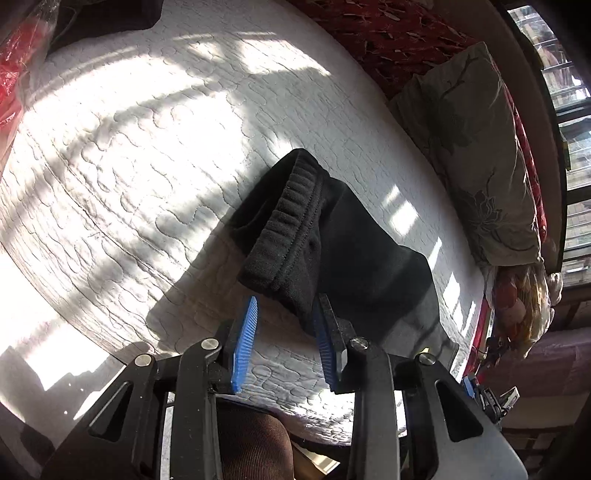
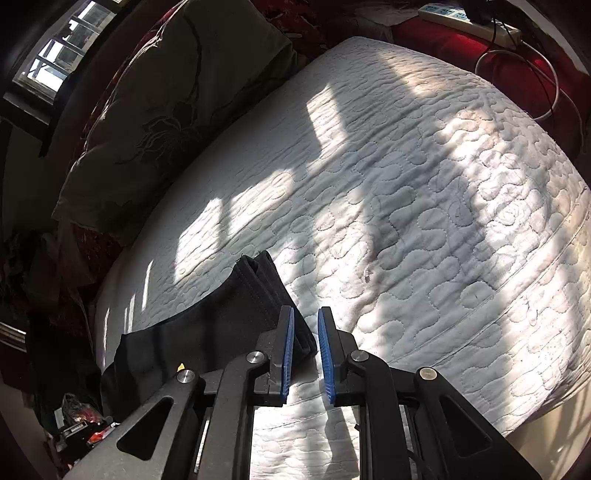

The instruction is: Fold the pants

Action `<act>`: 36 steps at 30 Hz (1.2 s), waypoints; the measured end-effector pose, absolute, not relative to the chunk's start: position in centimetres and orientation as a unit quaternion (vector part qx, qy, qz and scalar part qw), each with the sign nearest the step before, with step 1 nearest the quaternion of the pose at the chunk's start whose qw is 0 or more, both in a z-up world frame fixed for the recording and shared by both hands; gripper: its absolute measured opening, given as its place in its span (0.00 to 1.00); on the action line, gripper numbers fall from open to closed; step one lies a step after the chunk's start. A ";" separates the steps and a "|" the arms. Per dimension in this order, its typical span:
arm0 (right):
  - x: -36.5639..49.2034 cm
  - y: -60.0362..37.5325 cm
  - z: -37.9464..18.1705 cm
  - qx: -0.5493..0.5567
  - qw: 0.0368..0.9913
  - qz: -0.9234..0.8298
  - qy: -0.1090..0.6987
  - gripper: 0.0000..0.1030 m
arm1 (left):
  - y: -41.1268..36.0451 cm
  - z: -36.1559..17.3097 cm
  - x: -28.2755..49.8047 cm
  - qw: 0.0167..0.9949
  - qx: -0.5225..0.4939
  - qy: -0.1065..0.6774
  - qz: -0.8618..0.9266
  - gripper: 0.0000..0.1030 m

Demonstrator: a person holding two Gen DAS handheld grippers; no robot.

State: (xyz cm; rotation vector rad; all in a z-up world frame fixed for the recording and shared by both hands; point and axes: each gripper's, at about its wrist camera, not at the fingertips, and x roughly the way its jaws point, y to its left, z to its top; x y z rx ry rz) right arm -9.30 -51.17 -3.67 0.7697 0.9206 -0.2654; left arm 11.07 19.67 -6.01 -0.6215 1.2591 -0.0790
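Left wrist view: fleecy black pants (image 1: pixel 332 251) on quilted mattress (image 1: pixel 147 166); both tongs (image 1: pixel 286 314) (image 2: pixel 306 314) parted, empty.

Your pants (image 1: pixel 343 243) are plain black w/ a ribbed waistband, just ahead of the left gripper (image 1: pixel 286 314). Both grippers have blue ridged pads (image 1: pixel 245 343) on black frames, same on the right gripper (image 2: pixel 306 314). Beneath them you've got a white mattress (image 2: pixel 406 192), quilted in squiggly stitch pattern. Beyond the pants: grey-olive pillow (image 1: pixel 476 155) w/ dark floral print, and dark red patterned fabric (image 1: pixel 388 33) behind it.
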 end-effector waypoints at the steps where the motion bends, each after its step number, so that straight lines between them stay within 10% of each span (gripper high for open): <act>1: -9.1 -51.0 -2.7 0.349 0.827 -0.123 0.423 0.23 | 19.9 -5.4 11.8 0.772 -0.274 0.573 -0.030 0.36; 4: -5.9 -48.2 -0.8 0.306 0.847 -0.072 0.428 0.33 | 20.2 -4.8 14.9 0.780 -0.253 0.572 -0.013 0.51; 24: 14.9 -21.2 -5.6 0.115 0.775 0.200 0.589 0.40 | 16.0 -9.7 21.6 0.746 -0.175 0.640 -0.063 0.50; 27: 14.3 -19.3 -5.5 0.043 0.788 0.196 0.583 0.09 | 15.0 -9.3 20.9 0.772 -0.137 0.618 -0.051 0.34; 36: 13.9 -20.5 -6.2 0.037 0.807 0.129 0.576 0.01 | 14.9 -9.5 20.0 0.795 -0.115 0.595 -0.039 0.36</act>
